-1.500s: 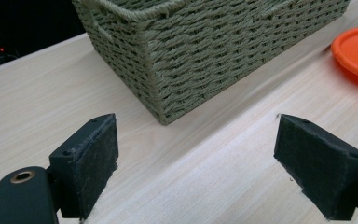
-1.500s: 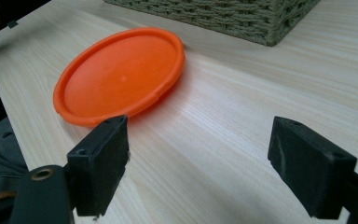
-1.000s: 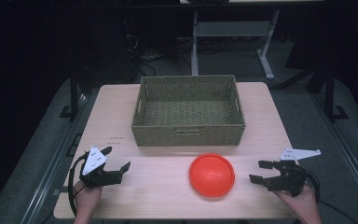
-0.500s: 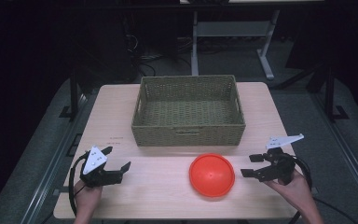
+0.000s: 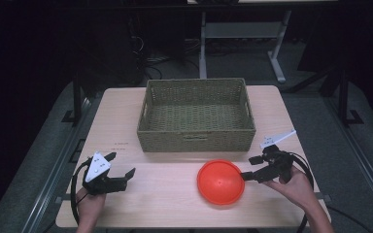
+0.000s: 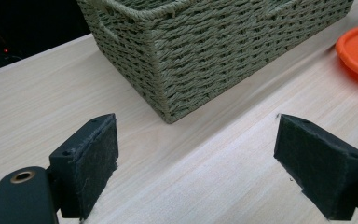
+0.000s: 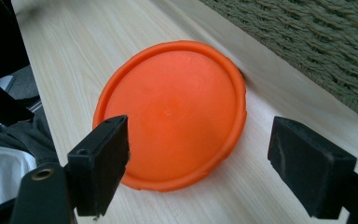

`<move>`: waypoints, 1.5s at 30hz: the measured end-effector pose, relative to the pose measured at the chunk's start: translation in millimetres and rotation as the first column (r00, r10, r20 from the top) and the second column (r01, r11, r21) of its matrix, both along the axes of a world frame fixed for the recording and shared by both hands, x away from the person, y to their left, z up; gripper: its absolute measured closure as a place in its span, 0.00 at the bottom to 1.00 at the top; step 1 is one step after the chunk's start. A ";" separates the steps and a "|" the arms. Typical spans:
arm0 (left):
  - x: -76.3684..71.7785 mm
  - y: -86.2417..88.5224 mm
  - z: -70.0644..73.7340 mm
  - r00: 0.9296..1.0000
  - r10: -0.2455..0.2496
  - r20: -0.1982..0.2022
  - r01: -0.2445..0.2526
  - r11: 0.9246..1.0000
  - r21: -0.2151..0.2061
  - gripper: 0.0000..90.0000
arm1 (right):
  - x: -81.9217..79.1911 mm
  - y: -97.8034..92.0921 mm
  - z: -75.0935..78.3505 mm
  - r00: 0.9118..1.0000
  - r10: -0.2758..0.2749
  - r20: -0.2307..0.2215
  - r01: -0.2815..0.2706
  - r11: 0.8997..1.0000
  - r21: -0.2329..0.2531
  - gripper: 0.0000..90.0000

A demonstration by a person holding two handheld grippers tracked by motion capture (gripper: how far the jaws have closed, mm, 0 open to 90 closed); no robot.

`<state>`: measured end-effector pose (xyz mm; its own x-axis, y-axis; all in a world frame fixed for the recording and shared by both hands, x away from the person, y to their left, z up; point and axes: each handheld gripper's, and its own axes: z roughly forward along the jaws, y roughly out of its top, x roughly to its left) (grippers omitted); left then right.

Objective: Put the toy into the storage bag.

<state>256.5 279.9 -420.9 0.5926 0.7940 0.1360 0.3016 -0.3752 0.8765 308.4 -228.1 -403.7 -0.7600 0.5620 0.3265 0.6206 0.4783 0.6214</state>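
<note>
Over the last second we see the right tongs (image 5: 252,167) travel from the 4 o'clock corner of the bench (image 5: 121,111) to the rim of the orange plate (image 5: 221,182), jaws apart. We judge a grasp is coming. The left tongs (image 5: 121,167) wait, jaws apart, before the wicker basket (image 5: 196,136).

My left claw (image 5: 117,166), at the lower left of the high view, is black with a grey three-cornered plate (image 5: 97,166) on top, dotted with small dark marks. A black cable (image 5: 75,190) loops from it down past my bare hand (image 5: 90,206). My right claw (image 5: 250,167), at the lower right, is black too, with a pale plate (image 5: 277,138) and a looping black cable (image 5: 307,171). Seen from each claw's own camera, the pads (image 6: 94,158) are flat, dark, felt-like blocks, and a brass-ringed hole (image 6: 22,176) sits at the lower left.
</note>
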 end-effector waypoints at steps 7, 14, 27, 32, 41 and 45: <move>0.0 0.8 0.2 1.000 0.001 0.002 -0.001 1.000 0.002 0.14 | 7.4 7.1 1.0 1.000 0.011 -0.010 -0.011 1.000 -0.021 0.22; 0.0 1.2 0.2 1.000 0.003 0.001 -0.003 1.000 0.002 0.14 | 15.5 15.0 -4.4 1.000 0.011 -0.025 -0.012 0.999 -0.047 0.23; 0.3 0.6 -0.1 1.000 0.000 0.000 0.000 1.000 0.012 0.14 | 29.4 22.9 -18.3 0.997 0.010 -0.081 -0.017 0.996 -0.084 0.27; 0.5 1.0 -0.5 1.000 0.001 -0.003 -0.001 1.000 0.014 0.14 | 34.4 28.3 -25.3 0.994 0.019 -0.105 -0.030 0.995 -0.100 0.32; 0.5 1.4 -0.7 1.000 0.001 -0.002 -0.001 1.000 0.011 0.14 | 40.4 33.9 -36.2 0.988 0.031 -0.150 -0.052 0.989 -0.138 0.41; 0.5 1.2 -0.6 1.000 -0.001 -0.004 0.001 1.000 0.018 0.14 | 42.0 33.9 -39.0 0.986 0.031 -0.166 -0.056 0.987 -0.150 0.44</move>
